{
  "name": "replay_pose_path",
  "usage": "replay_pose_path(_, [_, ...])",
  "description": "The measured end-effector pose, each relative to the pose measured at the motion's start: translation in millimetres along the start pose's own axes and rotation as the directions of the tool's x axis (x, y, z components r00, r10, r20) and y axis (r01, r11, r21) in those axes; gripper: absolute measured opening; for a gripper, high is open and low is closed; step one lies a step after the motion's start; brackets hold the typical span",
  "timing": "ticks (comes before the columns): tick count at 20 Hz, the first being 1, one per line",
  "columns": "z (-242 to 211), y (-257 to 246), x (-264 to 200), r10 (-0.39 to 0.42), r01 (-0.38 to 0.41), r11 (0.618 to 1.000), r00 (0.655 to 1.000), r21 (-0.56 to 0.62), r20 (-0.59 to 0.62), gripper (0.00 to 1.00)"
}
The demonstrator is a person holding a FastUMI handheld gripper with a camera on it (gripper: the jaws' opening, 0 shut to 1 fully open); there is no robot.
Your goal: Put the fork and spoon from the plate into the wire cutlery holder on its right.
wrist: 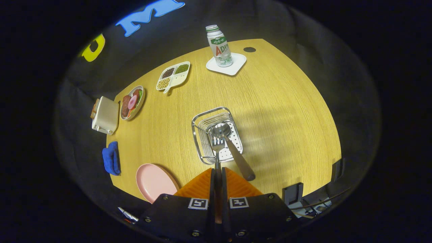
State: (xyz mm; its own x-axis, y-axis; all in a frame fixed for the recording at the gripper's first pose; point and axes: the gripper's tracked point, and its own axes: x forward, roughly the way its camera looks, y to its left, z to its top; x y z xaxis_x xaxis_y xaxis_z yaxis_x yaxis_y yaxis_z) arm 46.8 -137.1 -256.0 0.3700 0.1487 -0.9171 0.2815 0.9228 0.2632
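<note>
Pinching fork handle, fingers hide it; tines over holder.

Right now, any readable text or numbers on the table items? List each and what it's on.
Bottle label: print too small and warped to quote.
Tongs, shut on the fork: two square pattern markers, no words.

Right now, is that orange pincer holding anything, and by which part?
Yes: the orange two-finger gripper is closed on the silver metal fork, gripping its handle, tines pointing into the wire cutlery holder.
</note>
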Motion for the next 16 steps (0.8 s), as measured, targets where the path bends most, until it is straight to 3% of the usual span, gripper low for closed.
replay_pose_path(9, [12, 3, -8, -0.014, 0.016, 0.999, 0.999, -0.046, 0.045, 0.14])
replay_pose_path(10, [13, 3, -11, -0.024, 0.027, 0.998, 0.998, -0.057, 0.06, 0.28])
replay_pose_path(12, [18, 7, -11, -0.012, 0.018, 0.997, 0.997, -0.077, 0.082, 0.37])
replay_pose_path(13, [16, 10, -12, -0.009, 0.016, 0.997, 0.997, -0.082, 0.081, 0.48])
replay_pose_path(14, [14, 12, -13, 0.0, 0.007, 0.996, 0.997, -0.087, 0.076, 0.71])
replay_pose_path(15, [15, 18, -11, 0.017, -0.01, 0.996, 0.997, -0.092, 0.076, 0.76])
replay_pose_path(16, [13, 21, -13, 0.021, -0.013, 0.995, 0.997, -0.099, 0.076, 0.93])
